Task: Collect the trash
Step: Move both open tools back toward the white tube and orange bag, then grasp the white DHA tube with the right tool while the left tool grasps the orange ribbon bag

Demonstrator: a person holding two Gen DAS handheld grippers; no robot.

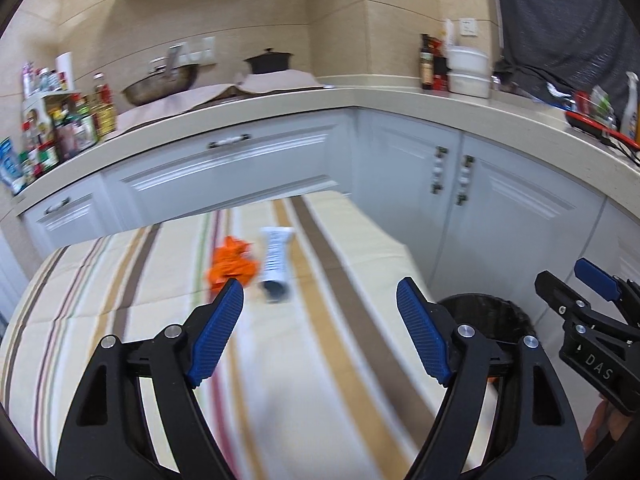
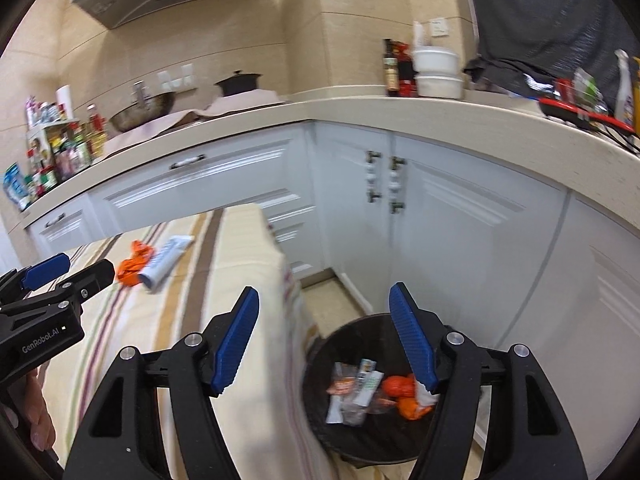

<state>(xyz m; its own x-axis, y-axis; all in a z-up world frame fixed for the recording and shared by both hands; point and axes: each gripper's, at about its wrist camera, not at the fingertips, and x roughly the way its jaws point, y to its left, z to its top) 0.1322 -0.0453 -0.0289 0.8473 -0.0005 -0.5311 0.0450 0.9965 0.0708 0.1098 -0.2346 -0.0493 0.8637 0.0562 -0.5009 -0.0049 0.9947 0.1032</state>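
Observation:
An orange crumpled wrapper (image 1: 231,263) and a white tube (image 1: 275,259) lie side by side on the striped tablecloth (image 1: 320,380); both also show in the right wrist view, the wrapper (image 2: 134,266) and the tube (image 2: 166,258). My left gripper (image 1: 320,308) is open and empty, above the cloth just short of them. My right gripper (image 2: 324,338) is open and empty, over the table's right edge and the black trash bin (image 2: 340,336), which holds several wrappers and orange pieces. The bin (image 1: 492,312) stands on the floor right of the table.
White kitchen cabinets (image 1: 400,168) and a beige L-shaped counter (image 1: 360,98) lie beyond the table. The counter carries bottles, a wok, a black pot and white containers. Tiled floor (image 2: 332,300) shows between table and cabinets.

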